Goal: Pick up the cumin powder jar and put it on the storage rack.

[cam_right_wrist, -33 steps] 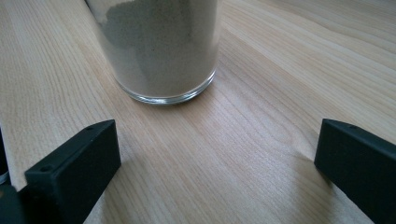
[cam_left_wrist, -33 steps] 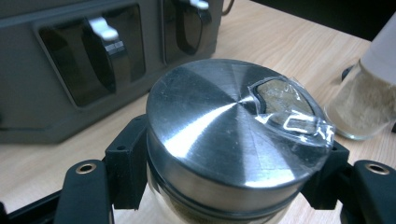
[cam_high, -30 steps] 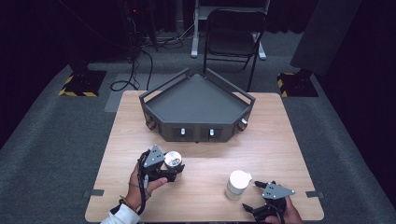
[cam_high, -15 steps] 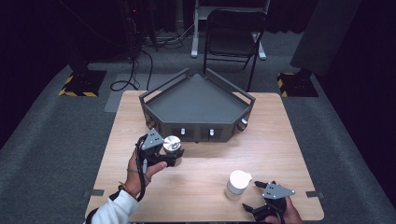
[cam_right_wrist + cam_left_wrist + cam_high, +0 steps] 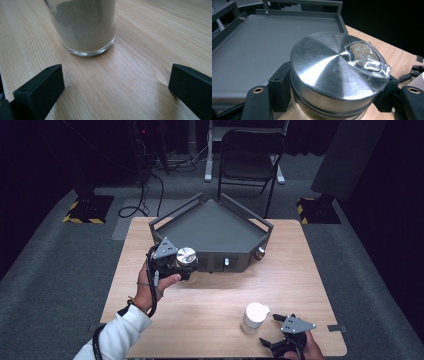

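My left gripper (image 5: 184,266) has lifted the steel-lidded jar (image 5: 186,256) off the table (image 5: 210,320) to the grey tray's (image 5: 215,227) front wall, jaws clamped on it. Nearest me, my right gripper (image 5: 272,330) rests wide open, empty, beside the white jar (image 5: 254,317).

Brushed metal lid (image 5: 332,67), wood table (image 5: 210,320)
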`<state>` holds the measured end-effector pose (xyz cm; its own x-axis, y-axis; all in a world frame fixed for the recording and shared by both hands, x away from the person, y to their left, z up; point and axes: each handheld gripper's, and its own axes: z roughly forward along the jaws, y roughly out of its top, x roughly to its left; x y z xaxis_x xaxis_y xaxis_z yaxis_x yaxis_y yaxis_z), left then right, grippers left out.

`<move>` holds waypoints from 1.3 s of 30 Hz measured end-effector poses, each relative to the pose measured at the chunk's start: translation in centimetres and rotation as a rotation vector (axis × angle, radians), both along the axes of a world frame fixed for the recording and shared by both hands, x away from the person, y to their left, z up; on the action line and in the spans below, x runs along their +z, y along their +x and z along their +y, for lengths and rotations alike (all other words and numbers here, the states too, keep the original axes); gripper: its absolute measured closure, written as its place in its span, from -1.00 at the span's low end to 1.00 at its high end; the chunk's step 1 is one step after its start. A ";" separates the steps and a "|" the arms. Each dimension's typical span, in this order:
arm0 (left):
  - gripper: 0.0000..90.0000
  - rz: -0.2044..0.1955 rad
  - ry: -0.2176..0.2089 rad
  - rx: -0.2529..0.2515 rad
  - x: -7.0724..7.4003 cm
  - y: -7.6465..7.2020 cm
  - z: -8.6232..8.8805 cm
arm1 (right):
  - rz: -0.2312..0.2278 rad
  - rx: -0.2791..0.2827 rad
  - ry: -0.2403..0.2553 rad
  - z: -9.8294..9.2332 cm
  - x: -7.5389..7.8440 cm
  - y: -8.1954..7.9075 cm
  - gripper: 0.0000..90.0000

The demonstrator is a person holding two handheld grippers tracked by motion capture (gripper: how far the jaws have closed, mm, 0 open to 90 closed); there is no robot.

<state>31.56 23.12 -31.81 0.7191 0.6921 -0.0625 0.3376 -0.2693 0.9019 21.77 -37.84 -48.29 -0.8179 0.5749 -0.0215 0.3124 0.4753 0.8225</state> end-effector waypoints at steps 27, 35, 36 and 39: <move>-0.31 -0.030 -0.001 0.042 1.9 6.0 -1.3 | 0.000 -0.009 0.001 0.1 0.0 -0.1 -1.00; -0.31 -0.036 0.015 0.036 1.9 7.8 -2.2 | 0.001 -0.009 0.001 0.1 0.0 -0.1 -1.00; -0.31 -0.034 0.014 0.037 1.8 8.0 -2.2 | 0.000 -0.009 0.001 0.1 0.0 -0.1 -1.00; -0.31 -0.034 0.017 0.042 1.7 8.6 -2.4 | 0.002 -0.008 0.001 0.0 0.0 -0.1 -1.00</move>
<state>40.15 20.73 -30.11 0.6911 0.7222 -0.0264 0.3177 -0.2707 0.9087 21.67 -37.79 -48.28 -0.8131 0.5818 -0.0199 0.3177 0.4721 0.8223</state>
